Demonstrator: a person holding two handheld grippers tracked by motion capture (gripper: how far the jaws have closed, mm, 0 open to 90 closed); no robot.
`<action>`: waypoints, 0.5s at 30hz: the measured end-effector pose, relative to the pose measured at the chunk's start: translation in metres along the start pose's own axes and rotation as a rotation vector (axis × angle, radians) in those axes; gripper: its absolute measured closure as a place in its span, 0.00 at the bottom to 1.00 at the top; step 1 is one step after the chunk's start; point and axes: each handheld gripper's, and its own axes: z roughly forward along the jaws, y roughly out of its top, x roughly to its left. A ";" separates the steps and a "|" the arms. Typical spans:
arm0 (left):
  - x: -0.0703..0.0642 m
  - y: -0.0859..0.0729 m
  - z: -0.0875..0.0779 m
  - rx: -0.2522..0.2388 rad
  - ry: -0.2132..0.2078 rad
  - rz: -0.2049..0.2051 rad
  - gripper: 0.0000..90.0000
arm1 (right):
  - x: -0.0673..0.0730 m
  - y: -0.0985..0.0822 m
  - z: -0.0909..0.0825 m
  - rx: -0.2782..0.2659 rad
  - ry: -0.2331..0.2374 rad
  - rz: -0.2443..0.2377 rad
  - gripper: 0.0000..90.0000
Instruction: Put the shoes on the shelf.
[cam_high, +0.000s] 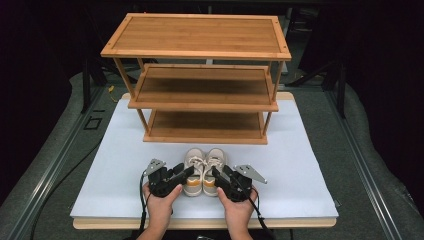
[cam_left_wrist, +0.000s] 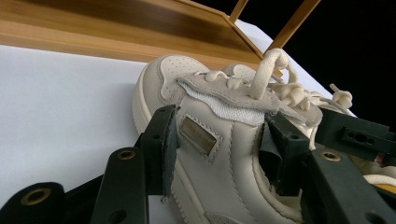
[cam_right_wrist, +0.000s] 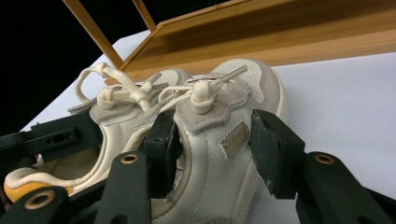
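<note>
Two cream sneakers with orange heels stand side by side on the white board, toes toward the rack: the left shoe (cam_high: 194, 161) and the right shoe (cam_high: 215, 160). My left gripper (cam_high: 188, 173) is shut across the left shoe (cam_left_wrist: 219, 154) near its tongue, one pad on the outer side and the other by the collar. My right gripper (cam_high: 216, 174) is shut the same way on the right shoe (cam_right_wrist: 219, 140). Both shoes rest on the board, laces tied. A hand holds each gripper from the near edge.
A three-shelf bamboo shoe rack (cam_high: 200, 36) stands on the far half of the white board (cam_high: 120, 165), its lowest shelf (cam_high: 205, 125) just beyond the toes. The shelves are bare. Dark floor and cables surround the table.
</note>
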 end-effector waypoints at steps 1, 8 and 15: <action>0.000 0.001 0.000 -0.003 -0.001 0.000 0.57 | 0.001 0.001 0.000 0.001 0.007 -0.002 0.59; -0.002 0.007 -0.005 -0.012 -0.002 -0.003 0.57 | 0.007 0.008 -0.001 -0.022 -0.044 -0.016 0.59; -0.004 0.014 -0.009 -0.020 0.002 -0.002 0.57 | 0.011 0.014 -0.002 -0.026 -0.042 -0.026 0.59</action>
